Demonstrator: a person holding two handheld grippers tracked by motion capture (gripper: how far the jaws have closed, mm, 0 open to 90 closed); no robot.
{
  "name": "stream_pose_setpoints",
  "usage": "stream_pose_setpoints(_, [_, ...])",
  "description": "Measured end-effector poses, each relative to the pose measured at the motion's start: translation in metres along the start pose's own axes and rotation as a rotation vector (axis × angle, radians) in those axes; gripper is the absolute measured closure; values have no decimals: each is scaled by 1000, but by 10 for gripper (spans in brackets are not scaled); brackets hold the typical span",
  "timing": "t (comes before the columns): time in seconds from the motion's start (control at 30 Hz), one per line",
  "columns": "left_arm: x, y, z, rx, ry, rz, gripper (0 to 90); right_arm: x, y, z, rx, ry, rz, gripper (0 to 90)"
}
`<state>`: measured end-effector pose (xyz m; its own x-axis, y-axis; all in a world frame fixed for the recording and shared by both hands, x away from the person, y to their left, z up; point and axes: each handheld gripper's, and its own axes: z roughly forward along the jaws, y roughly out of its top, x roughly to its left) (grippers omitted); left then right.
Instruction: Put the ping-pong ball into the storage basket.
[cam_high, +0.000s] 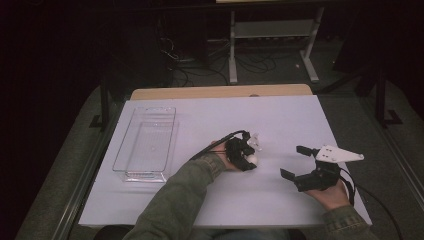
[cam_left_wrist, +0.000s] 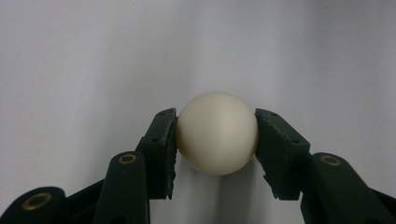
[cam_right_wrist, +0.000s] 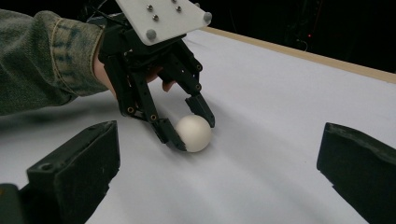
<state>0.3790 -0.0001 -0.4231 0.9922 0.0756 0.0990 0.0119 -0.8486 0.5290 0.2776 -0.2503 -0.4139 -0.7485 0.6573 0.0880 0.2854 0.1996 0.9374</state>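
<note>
My left gripper (cam_left_wrist: 216, 135) clamps the white ball (cam_left_wrist: 217, 133) across its middle; it looks light, hard and slippery, so I grip centred.

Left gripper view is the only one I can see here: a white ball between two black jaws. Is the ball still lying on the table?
Observer: Yes, in the right gripper view the ball rests on the white table, with the left gripper shut on it.
Operator: Where is the other gripper?
Observer: The right gripper is apart from the ball, jaws wide open, holding nothing.
Operator: Is there some container nearby?
Observer: A clear plastic tray stands on the table's left side, with nothing in it.
</note>
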Motion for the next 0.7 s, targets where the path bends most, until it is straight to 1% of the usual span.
stream_pose_setpoints(0.07, [-2,2,-3,-4,1,8,506,0,0,0,0,0,1,0])
stream_pose_setpoints(0.23, [-3,4,-10,-15,11,6,506,0,0,0,1,0,2,0])
stream_pose_setpoints(0.47, [1,2,-24,-36,9,-23,506,0,0,0,2,0,2,0])
stream_pose_setpoints(0.7, [0,3,-40,-50,33,-23,506,0,0,0,2,1,0,0])
